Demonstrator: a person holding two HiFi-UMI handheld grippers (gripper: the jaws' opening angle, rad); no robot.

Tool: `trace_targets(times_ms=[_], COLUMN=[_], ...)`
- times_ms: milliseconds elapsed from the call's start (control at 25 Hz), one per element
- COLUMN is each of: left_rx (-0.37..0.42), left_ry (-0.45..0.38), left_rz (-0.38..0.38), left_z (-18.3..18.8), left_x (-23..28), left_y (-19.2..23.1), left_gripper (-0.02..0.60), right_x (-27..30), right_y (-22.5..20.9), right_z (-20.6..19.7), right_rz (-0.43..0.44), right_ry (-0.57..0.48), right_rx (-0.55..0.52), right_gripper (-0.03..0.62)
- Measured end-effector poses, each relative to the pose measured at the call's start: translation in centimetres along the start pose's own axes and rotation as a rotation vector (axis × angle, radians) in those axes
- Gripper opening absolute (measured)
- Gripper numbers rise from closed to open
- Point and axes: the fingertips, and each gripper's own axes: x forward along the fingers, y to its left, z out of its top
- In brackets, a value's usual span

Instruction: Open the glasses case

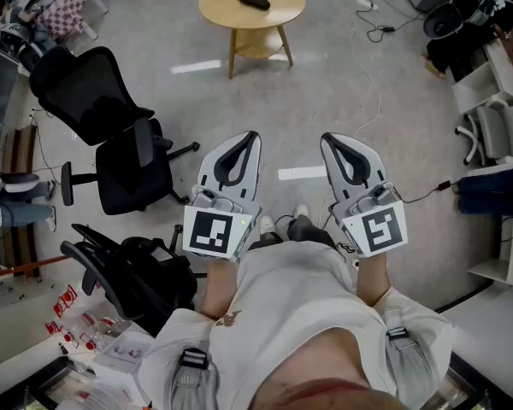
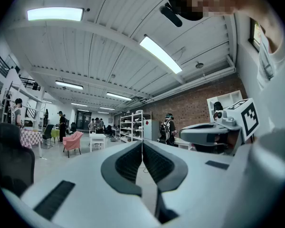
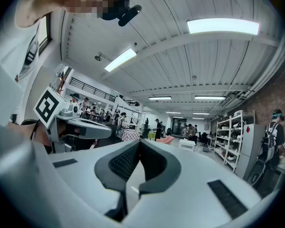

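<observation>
No word, number or brand can be read. A black-and-white square marker [image 1: 214, 233] stands on the left gripper [image 1: 255, 137], another on the right gripper [image 1: 325, 138].

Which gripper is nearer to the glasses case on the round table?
Left, by a little. The left gripper points almost straight at the case, far short of it. The right gripper is as far back, but off to the side. Both are shut.

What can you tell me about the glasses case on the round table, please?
The glasses case is a small, dark, oblong thing with rounded ends, matte as it looks. It lies flat and slanted near the middle of the round light-wood table, far ahead of the person. It seems closed, though it is too small to be sure. Only the tabletop touches it.
</observation>
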Motion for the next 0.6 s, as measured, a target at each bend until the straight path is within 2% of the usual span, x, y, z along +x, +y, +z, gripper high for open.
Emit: trace_targets(times_ms=[280,480,600], left_rx=[0.007,0.025,0.028], left_ry=[0.028,0.036,0.048], left_rz=[0.014,0.034,0.078], left_z=[-0.6,-0.7,-0.8], left_x=[2.4,6.3,8.9], left_y=[-2.7,-5.7,-6.9], left_gripper=[0.021,0.021,0.021], right_x=[-1.5,-2.8,-3.4], right_y=[-2.6,-7.2,-10.3], right_z=[-1.3,-2.4,-2.9], right_rz=[0.015,0.025,0.044], right_ry=[-0.006,-0.021,-0.028], right_rx=[0.031,0.047,0.043], right_gripper=[0.020,0.020,0.020])
